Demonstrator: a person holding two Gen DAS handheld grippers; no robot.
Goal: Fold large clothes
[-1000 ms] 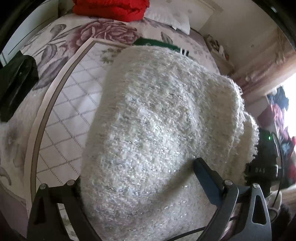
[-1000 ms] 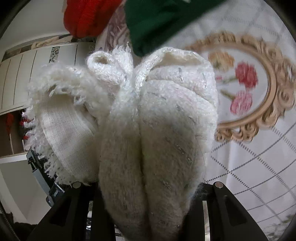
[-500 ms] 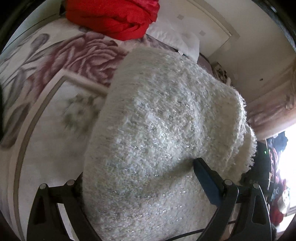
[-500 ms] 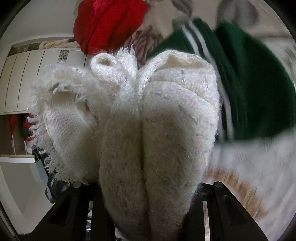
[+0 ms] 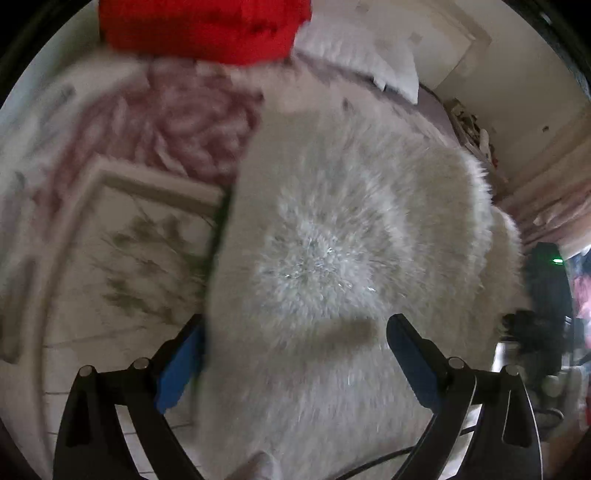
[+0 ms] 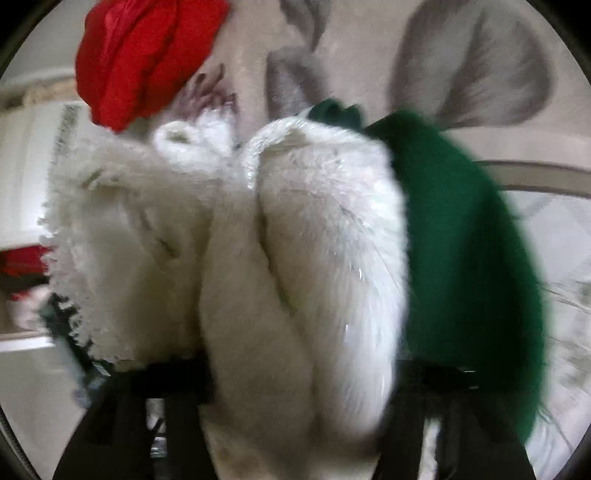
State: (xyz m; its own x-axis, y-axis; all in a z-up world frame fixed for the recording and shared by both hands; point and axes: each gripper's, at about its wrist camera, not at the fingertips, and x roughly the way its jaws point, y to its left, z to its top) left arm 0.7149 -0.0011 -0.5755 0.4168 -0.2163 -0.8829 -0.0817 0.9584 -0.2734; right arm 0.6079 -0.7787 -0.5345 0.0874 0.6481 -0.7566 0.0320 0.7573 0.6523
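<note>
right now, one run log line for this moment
step: placing folded white knit on green garment | left gripper: knit between fingers, grip unclear | right gripper: opening, knit between | bed: red garment behind

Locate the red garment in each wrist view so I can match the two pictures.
Left wrist: red garment at the top edge, left of centre, beyond the white fuzzy garment.
Right wrist: red garment at upper left.
Shared landmark: the white fuzzy garment fills both centres.
</note>
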